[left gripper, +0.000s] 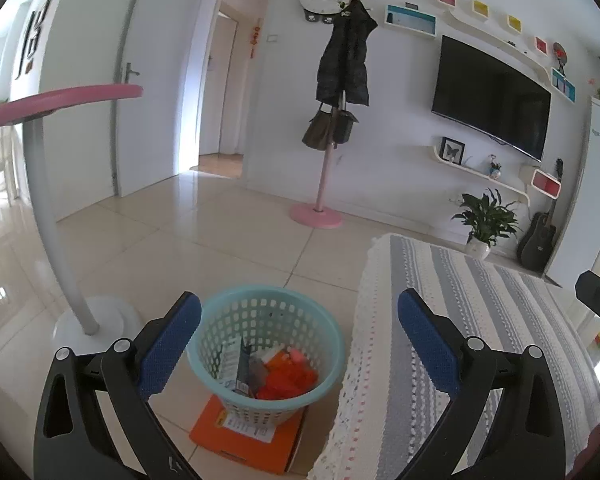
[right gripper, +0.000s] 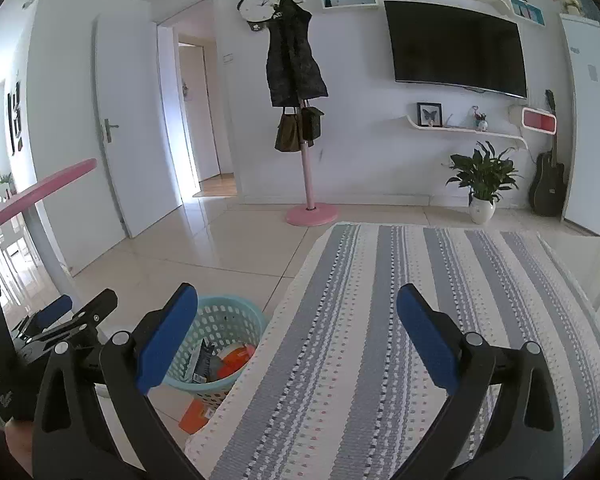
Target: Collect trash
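Both tongs stand wide and empty, the left gripper (left gripper: 299,312) above the teal basket (left gripper: 268,312) holding the wrappers (left gripper: 286,376) on the tiled floor (left gripper: 220,232) beside the table edge, the right gripper (right gripper: 297,304) over the striped tablecloth (right gripper: 380,320).

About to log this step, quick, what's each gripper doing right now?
Left gripper: open, holding nothing, above the basket.
Right gripper: open, holding nothing, over the striped cloth.

Both wrist cams face TV wall (left gripper: 400,128); share basket (left gripper: 266,344), table (right gripper: 380,340).
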Available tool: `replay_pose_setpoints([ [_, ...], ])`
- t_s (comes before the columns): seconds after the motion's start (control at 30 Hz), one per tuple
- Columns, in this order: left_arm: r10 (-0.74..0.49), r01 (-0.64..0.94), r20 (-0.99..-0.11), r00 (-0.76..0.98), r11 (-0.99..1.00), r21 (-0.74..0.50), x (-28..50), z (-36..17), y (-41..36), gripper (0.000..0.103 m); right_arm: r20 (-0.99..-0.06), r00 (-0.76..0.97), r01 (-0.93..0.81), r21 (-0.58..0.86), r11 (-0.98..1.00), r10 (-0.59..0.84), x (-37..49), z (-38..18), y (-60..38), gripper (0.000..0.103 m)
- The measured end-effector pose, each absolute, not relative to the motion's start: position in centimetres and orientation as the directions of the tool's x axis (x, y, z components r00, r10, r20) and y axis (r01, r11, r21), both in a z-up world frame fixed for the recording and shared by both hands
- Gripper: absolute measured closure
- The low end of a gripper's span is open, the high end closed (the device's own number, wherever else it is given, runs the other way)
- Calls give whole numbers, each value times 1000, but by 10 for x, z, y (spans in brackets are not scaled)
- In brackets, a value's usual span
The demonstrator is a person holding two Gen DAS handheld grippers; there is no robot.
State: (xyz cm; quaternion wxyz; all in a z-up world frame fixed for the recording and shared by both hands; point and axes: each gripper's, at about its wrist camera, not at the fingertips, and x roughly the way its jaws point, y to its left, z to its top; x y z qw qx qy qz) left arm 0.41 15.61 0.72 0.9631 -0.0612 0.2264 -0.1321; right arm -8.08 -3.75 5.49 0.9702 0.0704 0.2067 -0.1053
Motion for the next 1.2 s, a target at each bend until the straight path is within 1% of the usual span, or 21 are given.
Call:
replay_pose_setpoints([
  [0.1,-248,195,-413,876,966,-167,3,10,154,8,-411,892,237,68,969,-189,-80,54,-35,8],
  [0.2,-213,171,-428,878,976,-135,5,8,152,7,-418,887,236,44,971,-197,-78,50,-31,8],
  [0.33,-211,171,-437,875,977,-129,6,8,151,7,-423,885,227,32,973,-192,-76,46,-27,8],
  [0.43,-185,151,-450,874,982,-111,8,6,152,8,-419,883,233,6,972,-210,-75,45,-23,8],
  [0.53,-192,156,-474,859,981,-114,12,2,150,7,-423,882,232,3,973,-209,-75,42,-23,8],
  [0.63,-194,161,-475,859,981,-109,11,2,148,8,-425,882,232,13,973,-204,-74,42,-25,8],
  [0.8,-158,146,-481,862,987,-61,12,1,143,8,-424,880,242,12,970,-214,-76,39,-31,8],
  [1.0,-146,131,-489,860,989,-65,14,2,144,8,-445,877,225,44,973,-183,-74,34,-36,8],
  [1.2,-156,138,-493,856,988,-72,13,1,142,8,-445,875,219,12,976,-191,-72,32,-30,8],
])
